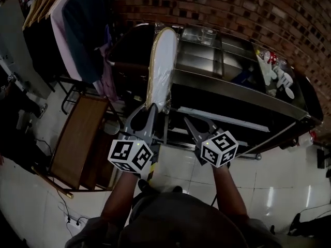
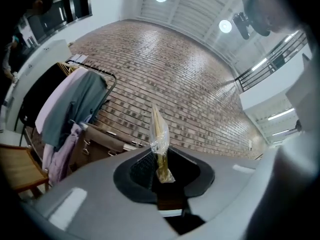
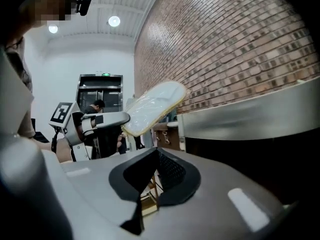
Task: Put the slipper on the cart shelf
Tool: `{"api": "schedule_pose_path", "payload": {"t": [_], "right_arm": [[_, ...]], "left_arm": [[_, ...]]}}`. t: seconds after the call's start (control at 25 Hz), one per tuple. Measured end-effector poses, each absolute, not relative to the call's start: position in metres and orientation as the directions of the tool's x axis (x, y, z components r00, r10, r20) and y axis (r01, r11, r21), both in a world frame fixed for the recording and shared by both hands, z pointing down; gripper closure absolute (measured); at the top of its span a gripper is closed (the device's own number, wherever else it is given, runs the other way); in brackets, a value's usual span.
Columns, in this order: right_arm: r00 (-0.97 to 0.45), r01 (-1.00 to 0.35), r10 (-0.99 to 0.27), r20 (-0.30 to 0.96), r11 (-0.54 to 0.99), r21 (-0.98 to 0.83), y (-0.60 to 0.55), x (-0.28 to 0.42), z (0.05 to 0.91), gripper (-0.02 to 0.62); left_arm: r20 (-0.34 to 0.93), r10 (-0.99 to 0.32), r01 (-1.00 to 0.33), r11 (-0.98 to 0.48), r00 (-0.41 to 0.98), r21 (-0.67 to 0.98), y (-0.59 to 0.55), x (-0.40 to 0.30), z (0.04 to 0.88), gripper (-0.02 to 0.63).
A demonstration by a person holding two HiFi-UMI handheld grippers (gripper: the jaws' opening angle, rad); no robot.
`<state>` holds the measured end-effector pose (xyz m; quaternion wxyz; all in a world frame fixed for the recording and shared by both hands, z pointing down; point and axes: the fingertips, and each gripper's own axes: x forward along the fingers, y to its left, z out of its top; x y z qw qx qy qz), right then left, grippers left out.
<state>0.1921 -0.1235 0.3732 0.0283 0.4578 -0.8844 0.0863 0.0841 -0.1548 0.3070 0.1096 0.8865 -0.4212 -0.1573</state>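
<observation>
A white slipper (image 1: 161, 66) wrapped in clear plastic stands upright, its lower end clamped in my left gripper (image 1: 153, 107). In the left gripper view the slipper (image 2: 159, 139) shows edge-on between the pads of that gripper (image 2: 161, 169). The right gripper view shows the slipper (image 3: 152, 106) tilted in the air in the left gripper (image 3: 107, 120). My right gripper (image 1: 187, 120) is beside the left one with nothing in it; its tips (image 3: 156, 154) meet. The steel cart (image 1: 232, 89) with its shelves lies just ahead of both grippers, and its edge (image 3: 250, 116) fills the right of the right gripper view.
A clothes rack with hanging garments (image 1: 72, 30) stands to the left, and a wooden folding piece (image 1: 77, 138) leans below it. Small white items (image 1: 276, 74) lie on the cart's far right top. A brick wall (image 2: 165, 69) rises behind the cart.
</observation>
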Motion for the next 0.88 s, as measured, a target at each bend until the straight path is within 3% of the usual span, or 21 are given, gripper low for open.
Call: {"api": "schedule_pose_path", "payload": {"t": [0.4,0.88], "right_arm": [[-0.421,-0.905,-0.901,0.105,0.409,-0.122,-0.064,0.297,0.367,0.595],[-0.400,-0.910,-0.911,0.104,0.382,-0.163,-0.029,0.287,0.376,0.595]], "left_arm": [[-0.202,-0.699,-0.620,-0.707,0.686,0.340,-0.117,0.168,0.302,0.538],[-0.158,-0.687,-0.599,-0.706,0.710,0.378,-0.070,0.141,0.332,0.538]]}}
